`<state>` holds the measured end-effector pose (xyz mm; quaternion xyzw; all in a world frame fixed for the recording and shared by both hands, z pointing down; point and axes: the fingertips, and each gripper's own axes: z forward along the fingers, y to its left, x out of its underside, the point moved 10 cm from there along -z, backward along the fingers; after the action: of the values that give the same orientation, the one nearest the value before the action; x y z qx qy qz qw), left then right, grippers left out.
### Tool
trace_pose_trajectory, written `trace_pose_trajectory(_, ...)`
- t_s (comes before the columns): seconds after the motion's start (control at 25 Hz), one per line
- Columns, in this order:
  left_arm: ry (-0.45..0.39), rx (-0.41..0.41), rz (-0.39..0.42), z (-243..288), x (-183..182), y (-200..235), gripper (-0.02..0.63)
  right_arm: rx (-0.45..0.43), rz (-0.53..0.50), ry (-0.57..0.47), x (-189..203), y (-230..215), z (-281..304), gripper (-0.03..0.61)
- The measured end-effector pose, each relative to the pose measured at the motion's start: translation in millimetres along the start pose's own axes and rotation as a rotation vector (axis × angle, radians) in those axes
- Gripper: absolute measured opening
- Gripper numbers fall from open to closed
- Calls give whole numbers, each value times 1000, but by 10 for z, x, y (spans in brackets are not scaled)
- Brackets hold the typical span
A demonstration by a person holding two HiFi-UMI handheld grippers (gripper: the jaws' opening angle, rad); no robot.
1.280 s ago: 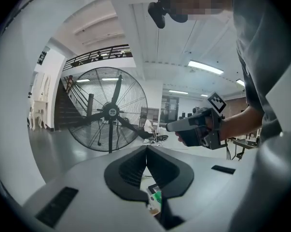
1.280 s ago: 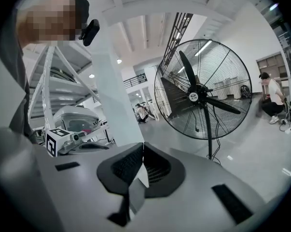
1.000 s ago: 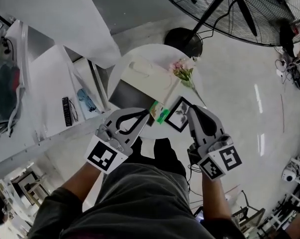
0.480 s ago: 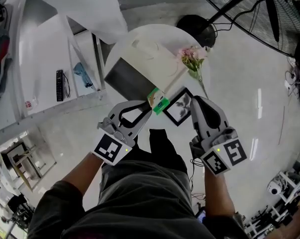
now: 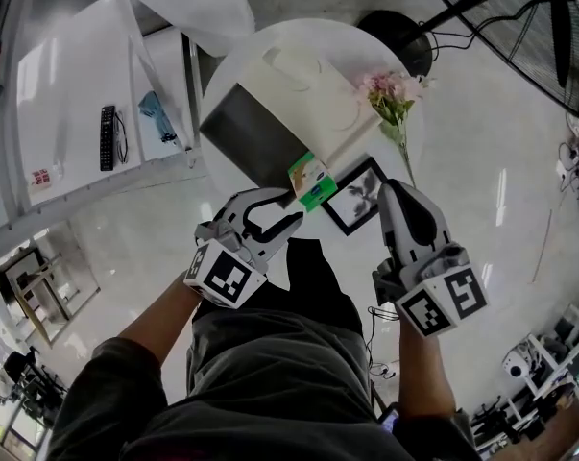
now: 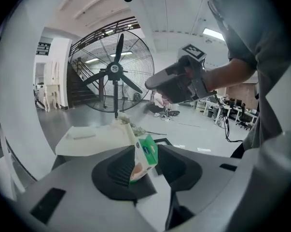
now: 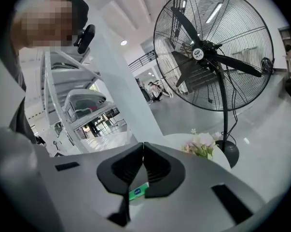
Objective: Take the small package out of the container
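Your left tool is opening its jaws with the small green and white package still between them. The package is tilted and leans on the pad at the left of the left gripper view, with a gap to the other pad. Just ahead of that tool's tips, the white paper bag lies on its side on the round table, its dark mouth turned toward you. The package sits just outside that mouth. Your right tool has its jaws together with nothing between them, and it hovers to the right of the package. A framed picture lies between the two tools, with pink flowers farther ahead.
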<state>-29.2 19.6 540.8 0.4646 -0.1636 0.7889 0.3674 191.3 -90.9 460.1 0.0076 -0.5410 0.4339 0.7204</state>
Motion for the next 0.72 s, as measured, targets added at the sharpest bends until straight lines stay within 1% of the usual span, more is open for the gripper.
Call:
trace_pose_trajectory(0.12, 28, 1, 29, 72, 110, -25, 182, 3, 2, 11, 54, -41, 14, 21)
trace_pose_trajectory(0.24, 55, -2, 89, 158, 184, -64, 193, 11, 2, 17, 89, -88, 19, 21)
trace_pose_trajectory(0.36, 70, -22, 138, 229, 246, -88, 194, 17, 6, 24, 155, -114, 18, 21)
trace_pose_trajectory(0.56, 97, -38, 184, 355, 284, -141, 195, 22, 19, 43, 282, -155, -4, 21)
trace_pose_trajectory(0.72, 119, -72, 217, 436, 314, -178, 195, 27, 27, 52, 344, -197, -26, 21)
